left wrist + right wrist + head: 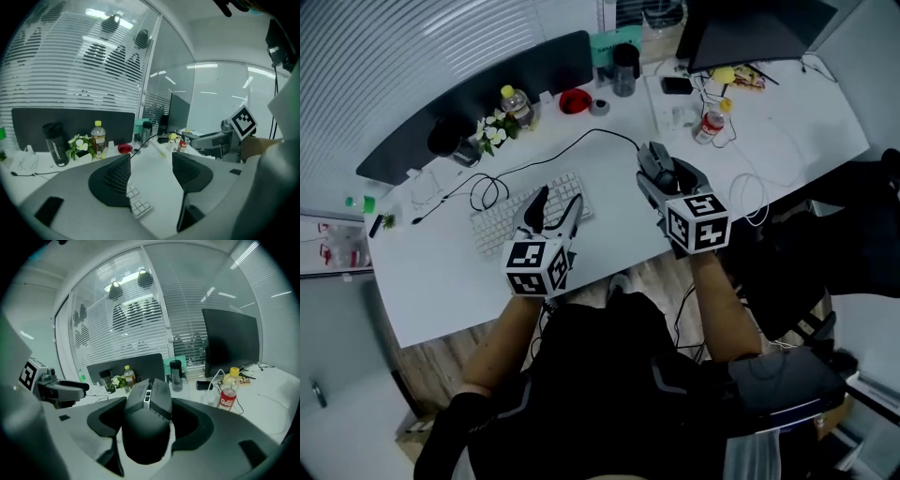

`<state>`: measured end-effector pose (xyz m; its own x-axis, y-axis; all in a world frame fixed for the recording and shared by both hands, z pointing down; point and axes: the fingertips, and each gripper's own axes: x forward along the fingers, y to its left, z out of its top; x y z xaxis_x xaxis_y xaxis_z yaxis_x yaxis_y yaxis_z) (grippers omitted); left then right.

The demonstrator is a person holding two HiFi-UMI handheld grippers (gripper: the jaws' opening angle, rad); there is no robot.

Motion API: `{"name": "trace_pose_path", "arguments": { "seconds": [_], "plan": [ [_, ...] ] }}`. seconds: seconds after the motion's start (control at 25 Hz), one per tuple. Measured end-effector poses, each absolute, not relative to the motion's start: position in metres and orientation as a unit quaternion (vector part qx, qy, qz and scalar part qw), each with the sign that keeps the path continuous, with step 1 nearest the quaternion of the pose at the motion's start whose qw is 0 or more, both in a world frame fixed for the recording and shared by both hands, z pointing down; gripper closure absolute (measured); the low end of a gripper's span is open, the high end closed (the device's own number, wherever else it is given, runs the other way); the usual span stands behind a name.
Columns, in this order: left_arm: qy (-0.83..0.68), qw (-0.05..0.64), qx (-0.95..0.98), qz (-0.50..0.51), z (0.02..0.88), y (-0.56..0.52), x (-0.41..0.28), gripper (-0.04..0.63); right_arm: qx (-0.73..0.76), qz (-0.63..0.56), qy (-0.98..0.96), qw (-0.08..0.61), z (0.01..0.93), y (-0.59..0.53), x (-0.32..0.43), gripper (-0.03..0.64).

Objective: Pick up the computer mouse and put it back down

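The dark computer mouse [656, 165] [147, 423] rests on the white desk [609, 234] near its front edge, its black cable running off to the left. My right gripper [664, 173] [149, 404] has its jaws on either side of the mouse; thin slivers of desk show beside the mouse, so the jaws stand open around it. My left gripper [559, 197] [151, 159] hangs open and empty over the right end of the white keyboard [502, 225] [138, 206].
Along the back of the desk stand a drink bottle [517, 105], small flowers [492, 131], a red bowl [574, 100], a dark cup [624, 70] and a monitor [750, 33]. A red can [708, 127] and loose white cables lie right of the mouse.
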<state>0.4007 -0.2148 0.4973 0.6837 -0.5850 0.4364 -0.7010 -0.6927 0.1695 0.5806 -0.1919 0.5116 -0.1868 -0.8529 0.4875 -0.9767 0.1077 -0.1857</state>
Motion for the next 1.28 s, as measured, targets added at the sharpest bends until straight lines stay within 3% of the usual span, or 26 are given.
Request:
{"name": "trace_pose_path", "arguments": {
  "seconds": [0.68, 1.28],
  "plan": [
    [-0.351, 0.259, 0.86, 0.264, 0.644, -0.173, 0.433, 0.304, 0.559, 0.32, -0.734, 0.215, 0.689, -0.198, 0.577, 0.322],
    [-0.333, 0.317, 0.834, 0.305, 0.707, -0.141, 0.425, 0.304, 0.579, 0.293, -0.713, 0.266, 0.724, -0.193, 0.573, 0.318]
  ]
}}
